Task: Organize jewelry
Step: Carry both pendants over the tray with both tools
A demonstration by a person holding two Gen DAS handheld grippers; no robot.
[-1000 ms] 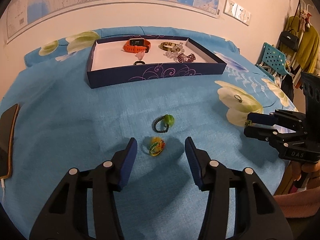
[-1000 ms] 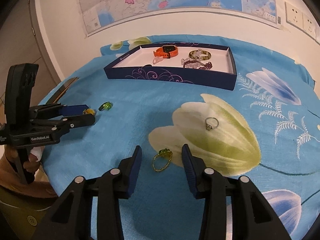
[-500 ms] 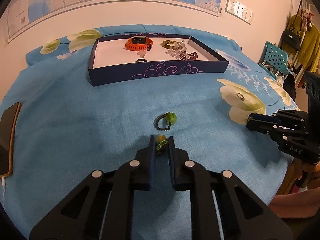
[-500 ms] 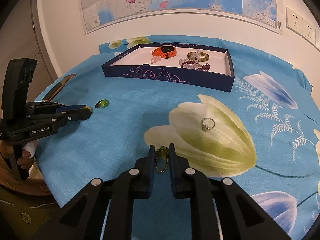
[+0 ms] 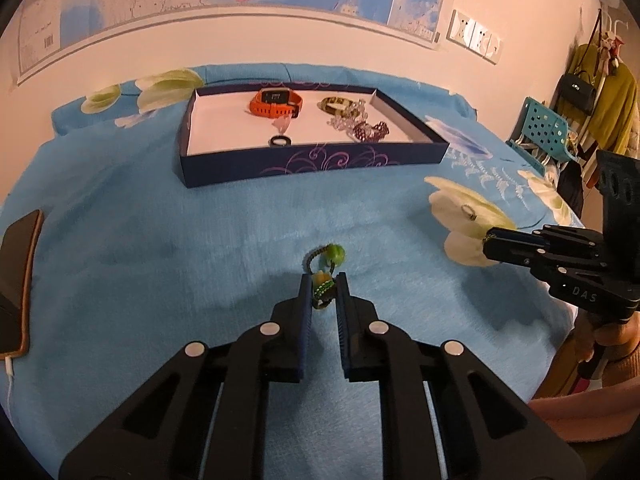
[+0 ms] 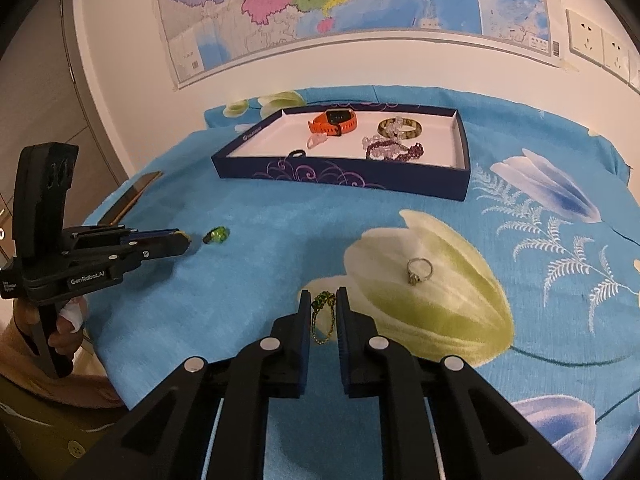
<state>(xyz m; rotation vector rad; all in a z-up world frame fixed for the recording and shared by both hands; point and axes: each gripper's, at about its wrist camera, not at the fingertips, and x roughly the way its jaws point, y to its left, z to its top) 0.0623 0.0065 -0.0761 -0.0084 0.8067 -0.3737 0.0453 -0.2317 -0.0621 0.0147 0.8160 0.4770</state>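
Note:
My left gripper (image 5: 324, 280) is shut on a small yellow-and-green beaded ring (image 5: 322, 289), pinched upright between its pads just over the blue cloth. Just beyond it lies a dark ring with a green bead (image 5: 329, 255). My right gripper (image 6: 324, 296) is shut on a gold ring with a green stone (image 6: 322, 309), at the edge of a printed pale flower. A silver ring (image 6: 418, 271) lies on that flower to its right. The dark blue tray (image 5: 312, 165) at the back holds an orange watch (image 5: 276, 102), bracelets and a black ring.
A phone (image 5: 18, 280) lies at the left edge of the bed-like surface under the blue floral cloth (image 5: 160, 240). A wall with a map stands behind the tray. A teal chair (image 5: 544, 132) and hanging clothes stand at the far right. A person's hands hold both gripper handles.
Both grippers went from open around their rings to shut on them. The hands have hardly moved since.

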